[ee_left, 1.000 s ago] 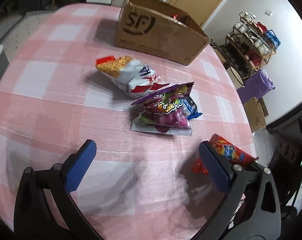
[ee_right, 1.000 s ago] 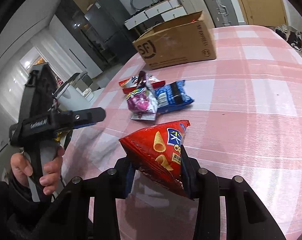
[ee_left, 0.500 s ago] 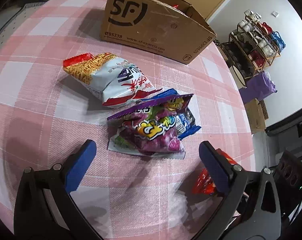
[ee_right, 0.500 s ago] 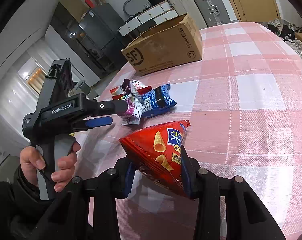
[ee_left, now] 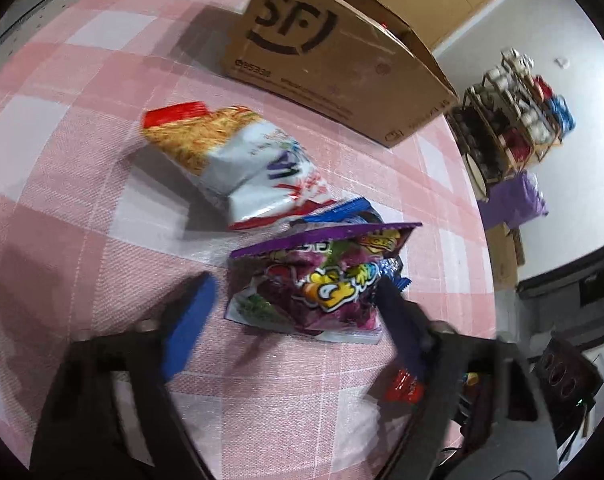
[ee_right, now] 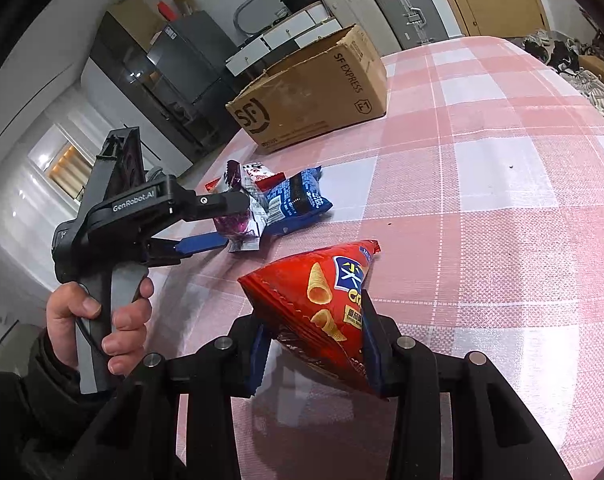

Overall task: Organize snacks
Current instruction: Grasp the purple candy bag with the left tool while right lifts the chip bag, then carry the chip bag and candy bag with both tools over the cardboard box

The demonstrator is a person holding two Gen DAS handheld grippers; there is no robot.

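While the red crinkly corn-cone bag point(ee_right: 322, 308) is clamped in the right gripper point(ee_right: 316, 350) well short of the brown cardboard box point(ee_right: 310, 92), the purple foil candy packet point(ee_left: 322, 284), near that box, is straddled by the left gripper point(ee_left: 297, 320), whose jaws have just been closing, pads not yet pressing; the blue packet point(ee_left: 390, 270) beneath could be snagged

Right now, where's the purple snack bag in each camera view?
Left wrist: purple snack bag at centre, between the left gripper's closing jaws.
Right wrist: purple snack bag at middle left, behind that gripper's finger.
Shared landmark: cardboard box beyond it.
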